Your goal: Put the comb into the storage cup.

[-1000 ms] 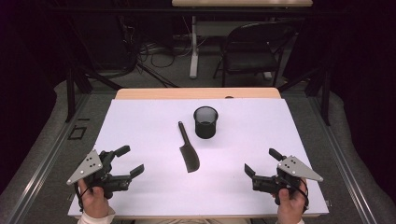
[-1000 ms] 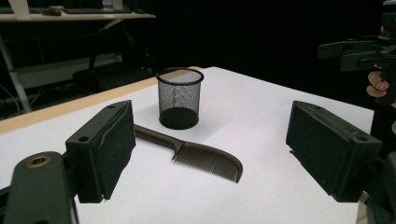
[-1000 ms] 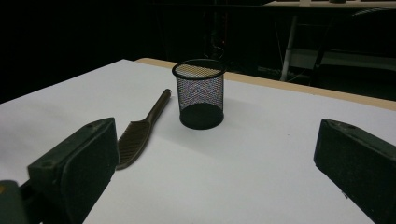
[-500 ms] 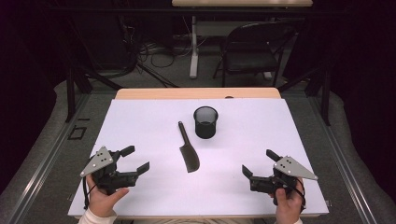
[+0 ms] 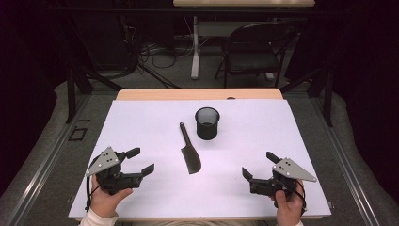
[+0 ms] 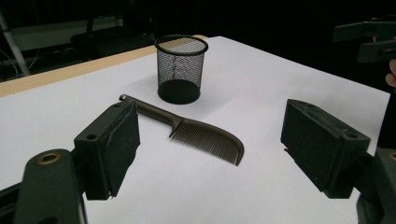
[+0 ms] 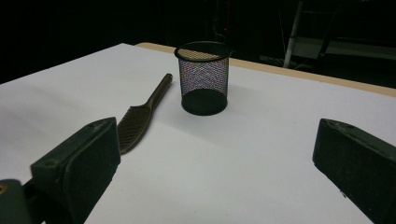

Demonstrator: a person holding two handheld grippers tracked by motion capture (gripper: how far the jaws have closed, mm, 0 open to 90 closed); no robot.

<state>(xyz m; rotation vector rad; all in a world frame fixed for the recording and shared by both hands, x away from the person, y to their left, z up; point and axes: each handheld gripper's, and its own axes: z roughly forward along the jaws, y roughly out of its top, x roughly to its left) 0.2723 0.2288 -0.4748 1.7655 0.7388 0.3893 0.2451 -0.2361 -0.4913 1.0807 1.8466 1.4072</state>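
A dark comb (image 5: 190, 157) lies flat on the white table top (image 5: 141, 117), handle pointing away from me. Just beyond it to the right stands a black mesh cup (image 5: 207, 123), upright and empty. My left gripper (image 5: 141, 160) is held low at the front left, open and aimed at the comb (image 6: 205, 135) and the cup (image 6: 180, 70). Its jaws have just been closing a little, with nothing between them. My right gripper (image 5: 259, 164) is open at the front right, facing the cup (image 7: 204, 77) and the comb (image 7: 135, 123), apart from both.
A strip of wooden table edge (image 5: 197, 94) shows past the white sheet. Behind the table stand a dark chair (image 5: 254, 52) and cables on the floor. The right gripper (image 6: 369, 39) shows far off in the left gripper view.
My left gripper has shifted slightly to the right, toward the comb. The right gripper, comb and cup have stayed put.
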